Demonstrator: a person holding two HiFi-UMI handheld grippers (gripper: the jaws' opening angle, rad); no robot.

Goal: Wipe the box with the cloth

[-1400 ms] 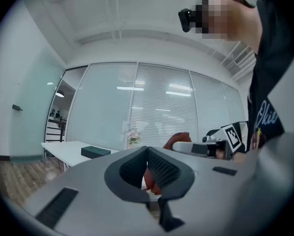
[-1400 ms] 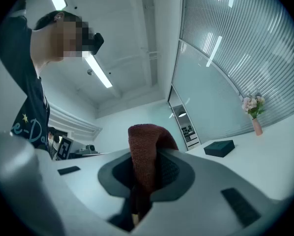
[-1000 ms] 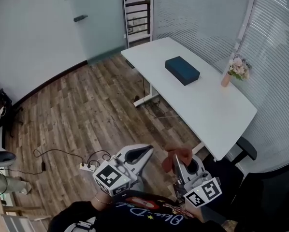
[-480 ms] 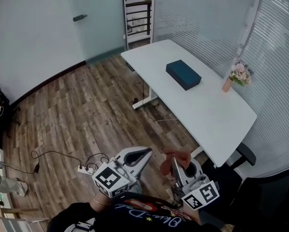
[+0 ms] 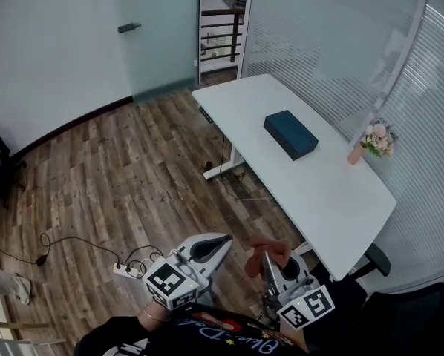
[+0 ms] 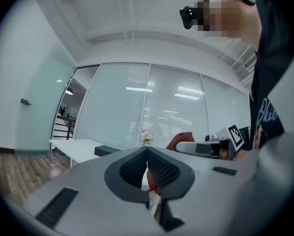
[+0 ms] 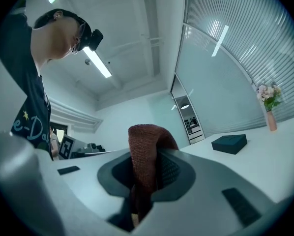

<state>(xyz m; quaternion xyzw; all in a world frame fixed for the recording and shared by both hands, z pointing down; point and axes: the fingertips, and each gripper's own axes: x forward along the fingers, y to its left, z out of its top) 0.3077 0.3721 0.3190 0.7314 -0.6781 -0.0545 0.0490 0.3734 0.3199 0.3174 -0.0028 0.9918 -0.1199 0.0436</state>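
I see the white bench (image 5: 333, 191) with the dark box (image 5: 290, 134) lying toward its far end, untouched. I judge that no wiping has begun and the whole approach is left. Both claws hang off the bench's near end. My left claw (image 6: 147, 167) is closed on nothing. Only the right gripper view shows my right claw (image 7: 146, 173) pinching the reddish cloth (image 7: 146, 144); the head view shows just a bunch.

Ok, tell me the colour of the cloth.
Rusty reddish-brown knitted cloth, clearest in the right gripper view.
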